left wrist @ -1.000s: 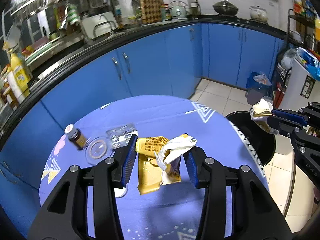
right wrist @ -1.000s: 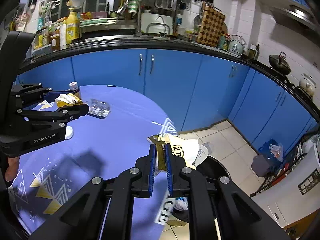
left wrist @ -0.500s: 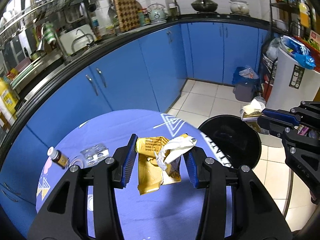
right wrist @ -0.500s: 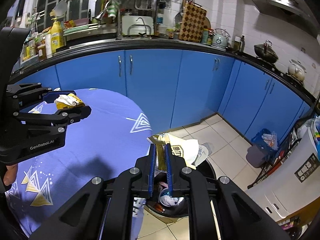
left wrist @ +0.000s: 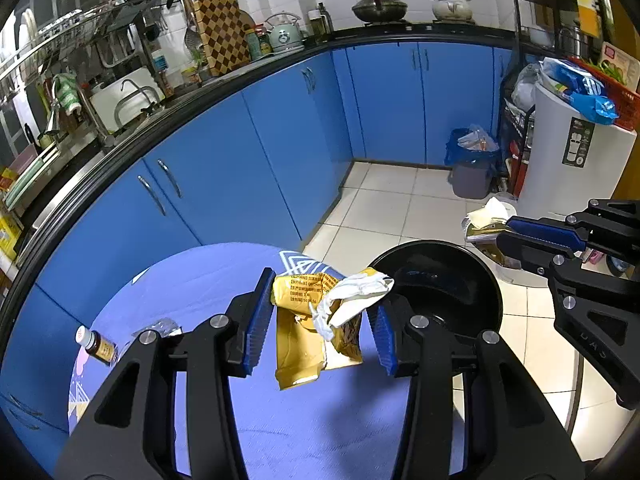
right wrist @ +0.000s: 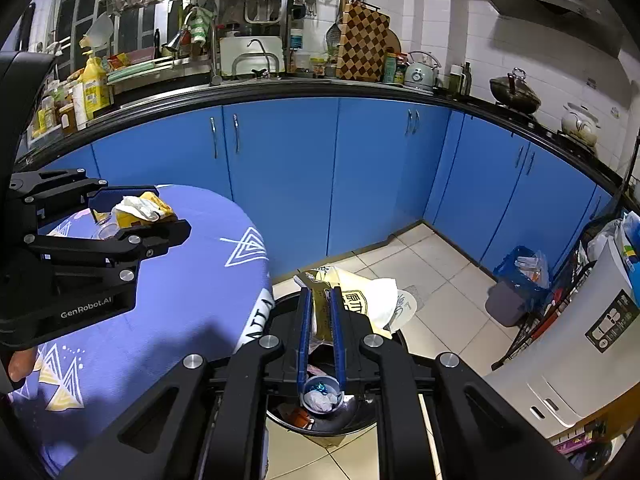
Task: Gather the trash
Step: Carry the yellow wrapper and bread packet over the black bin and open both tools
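My left gripper (left wrist: 320,320) is shut on a yellow crumpled wrapper with white paper (left wrist: 316,320) and holds it above the blue table's edge (left wrist: 200,280), beside the black trash bin (left wrist: 440,288). My right gripper (right wrist: 320,312) is shut on a yellow-and-white wrapper (right wrist: 360,300) and holds it over the bin (right wrist: 320,420), which has trash inside. The right gripper with its wrapper also shows in the left wrist view (left wrist: 500,236), above the bin's far rim. The left gripper shows in the right wrist view (right wrist: 136,216).
A small brown bottle (left wrist: 96,346) and a clear plastic piece (left wrist: 160,326) lie on the table at the left. Blue cabinets (right wrist: 280,168) run behind. A small grey bin with a blue bag (left wrist: 472,168) and a white appliance (left wrist: 572,168) stand on the tiled floor.
Both grippers have swung right, away from the table's middle toward the bin. The right gripper now hangs over the bin's opening. Both still hold their wrappers.
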Demonstrator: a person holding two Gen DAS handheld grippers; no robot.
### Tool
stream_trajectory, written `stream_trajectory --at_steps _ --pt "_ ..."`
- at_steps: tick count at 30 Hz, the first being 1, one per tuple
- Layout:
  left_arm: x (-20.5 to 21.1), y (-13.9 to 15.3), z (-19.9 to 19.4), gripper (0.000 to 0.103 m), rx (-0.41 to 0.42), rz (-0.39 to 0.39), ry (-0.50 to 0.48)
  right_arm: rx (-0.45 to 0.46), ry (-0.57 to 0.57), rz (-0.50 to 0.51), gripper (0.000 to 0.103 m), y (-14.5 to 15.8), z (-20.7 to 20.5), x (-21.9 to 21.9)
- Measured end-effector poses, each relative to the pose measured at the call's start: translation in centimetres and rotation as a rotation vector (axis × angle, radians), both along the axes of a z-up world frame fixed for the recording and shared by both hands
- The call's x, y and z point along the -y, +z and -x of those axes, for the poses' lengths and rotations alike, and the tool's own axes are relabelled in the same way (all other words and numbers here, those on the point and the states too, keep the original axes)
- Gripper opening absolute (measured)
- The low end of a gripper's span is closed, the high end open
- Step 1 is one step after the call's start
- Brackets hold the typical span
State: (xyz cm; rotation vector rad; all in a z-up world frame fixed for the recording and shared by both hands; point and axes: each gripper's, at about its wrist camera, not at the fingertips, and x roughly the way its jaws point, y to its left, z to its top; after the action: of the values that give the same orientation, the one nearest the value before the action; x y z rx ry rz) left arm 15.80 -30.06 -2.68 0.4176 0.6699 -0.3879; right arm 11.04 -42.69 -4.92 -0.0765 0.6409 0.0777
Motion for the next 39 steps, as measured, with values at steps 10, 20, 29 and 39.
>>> stream_trajectory --at_steps 10,20,29,39 --pt "1.7 0.7 -1.4 0.046 0.016 0.007 -0.007 0.016 -0.01 -0.008 0.01 0.3 -1.1 1.5" --pt "2.2 1.5 -2.8 0.046 0.028 0.018 0.008 0.008 0.003 -0.022 0.011 0.3 -3.2 2.7" --pt "3.3 1.0 -3.1 0.046 0.015 0.001 -0.013 0.025 -0.073 -0.016 0.09 -0.3 -3.7 4.3" --pt "5.9 0.4 -2.7 0.048 -0.006 -0.001 -0.061 0.063 -0.199 0.038 0.091 -0.7 -2.0 7.6"
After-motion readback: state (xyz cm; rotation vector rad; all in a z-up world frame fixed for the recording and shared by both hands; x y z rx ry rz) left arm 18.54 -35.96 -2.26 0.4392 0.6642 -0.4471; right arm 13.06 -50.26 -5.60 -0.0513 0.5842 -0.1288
